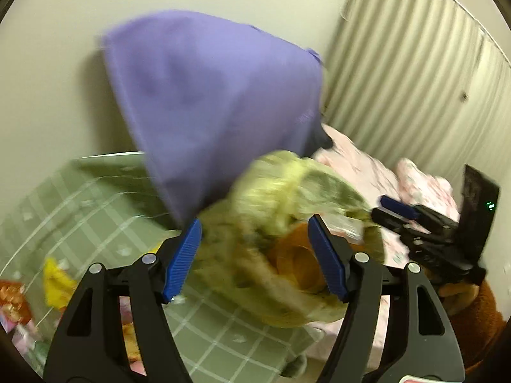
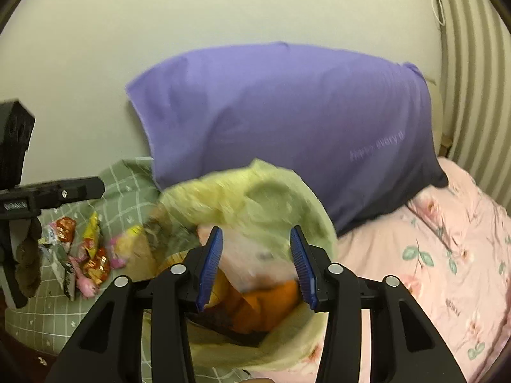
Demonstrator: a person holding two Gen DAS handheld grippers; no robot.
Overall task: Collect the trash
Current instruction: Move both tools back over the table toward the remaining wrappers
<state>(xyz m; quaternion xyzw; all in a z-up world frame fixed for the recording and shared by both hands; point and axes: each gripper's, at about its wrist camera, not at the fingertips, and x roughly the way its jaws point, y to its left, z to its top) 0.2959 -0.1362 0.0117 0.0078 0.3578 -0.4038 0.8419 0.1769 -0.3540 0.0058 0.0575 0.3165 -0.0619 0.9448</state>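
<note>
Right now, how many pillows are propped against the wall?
1: the purple pillow leans against the wall behind the yellow-green trash bag. Others may be hidden behind it.

Bedroom corner. Plain pale wall [image 2: 223, 9] behind the bed, flatly lit, soft shadow under the pillow. Large purple pillow [image 2: 287, 127] propped against that wall (faint lettering on it, only partly legible). Bed covered by a green checked sheet [image 1: 80, 210] on one side and a pink floral quilt [image 2: 447, 255] on the other, bunched in folds. Pleated pale curtain [image 1: 415, 63] hangs along the adjoining side, reaching down behind the quilt.
</note>
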